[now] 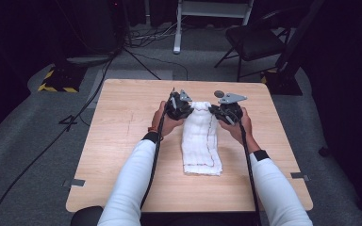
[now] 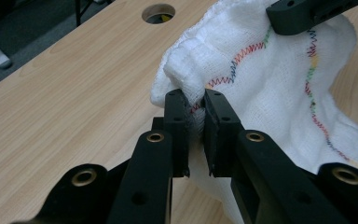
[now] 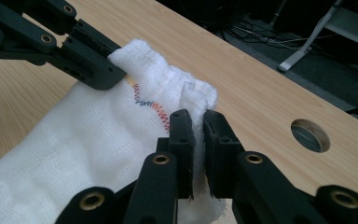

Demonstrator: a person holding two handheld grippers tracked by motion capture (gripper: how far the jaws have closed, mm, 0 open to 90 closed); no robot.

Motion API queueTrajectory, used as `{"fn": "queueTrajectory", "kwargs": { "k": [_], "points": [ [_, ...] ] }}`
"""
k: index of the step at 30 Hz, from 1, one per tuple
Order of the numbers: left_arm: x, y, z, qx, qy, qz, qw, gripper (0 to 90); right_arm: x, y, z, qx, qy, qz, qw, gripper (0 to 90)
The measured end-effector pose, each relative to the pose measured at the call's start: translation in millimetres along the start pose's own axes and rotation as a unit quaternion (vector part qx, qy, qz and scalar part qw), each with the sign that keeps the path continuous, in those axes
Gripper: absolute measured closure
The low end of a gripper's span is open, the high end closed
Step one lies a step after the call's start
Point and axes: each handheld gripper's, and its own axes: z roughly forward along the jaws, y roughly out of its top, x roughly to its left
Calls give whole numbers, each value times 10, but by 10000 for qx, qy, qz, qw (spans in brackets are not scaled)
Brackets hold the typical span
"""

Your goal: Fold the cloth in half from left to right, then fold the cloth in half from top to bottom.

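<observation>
Currently, notes at the table:
Cloth: white gauze cloth (image 1: pixel 201 141) with multicoloured zigzag stitching (image 2: pixel 235 63) near its edge, lying mid-table on the wooden table (image 1: pixel 122 141), folded into a long strip.
Long axis: runs from the person's side toward the far edge; near end flat, far end lifted.
Left gripper (image 2: pixel 196 105): jaws clamped on the far left corner of the cloth, fabric bunched between them.
Right gripper (image 3: pixel 198 122): jaws pinched together on the far right corner.
Handling: judged light, soft and limp; it sags between the two holds and should drape rather than keep shape. Not fragile, little slip in the weave.
Hold: corners or the stitched hem look best; a mid-panel pinch would likely gather loose layers.
Nearby: round hole (image 3: pixel 310 135) in the tabletop beyond the cloth.
</observation>
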Motion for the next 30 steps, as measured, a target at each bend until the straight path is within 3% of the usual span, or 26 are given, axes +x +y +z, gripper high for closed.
{"fn": "queueTrajectory", "kwargs": {
  "k": [8, 14, 19, 30],
  "points": [
    [-75, 11, -45, 13, -43, 151, 9999, 808, 36, -46, -97, -33, 46, -88, 9999, 828],
    [-139, -18, -165, -128, -228, 290, 9992, 804, 44, -76, -227, -177, 206, -62, 9996, 828],
    [-217, -80, -265, -119, -382, 558, 9976, 797, 105, -126, -327, -239, 387, -113, 9989, 828],
    [-453, -245, -432, -293, -738, 891, 9929, 765, 245, -353, -540, -276, 809, -278, 9960, 828]
  ]
}}
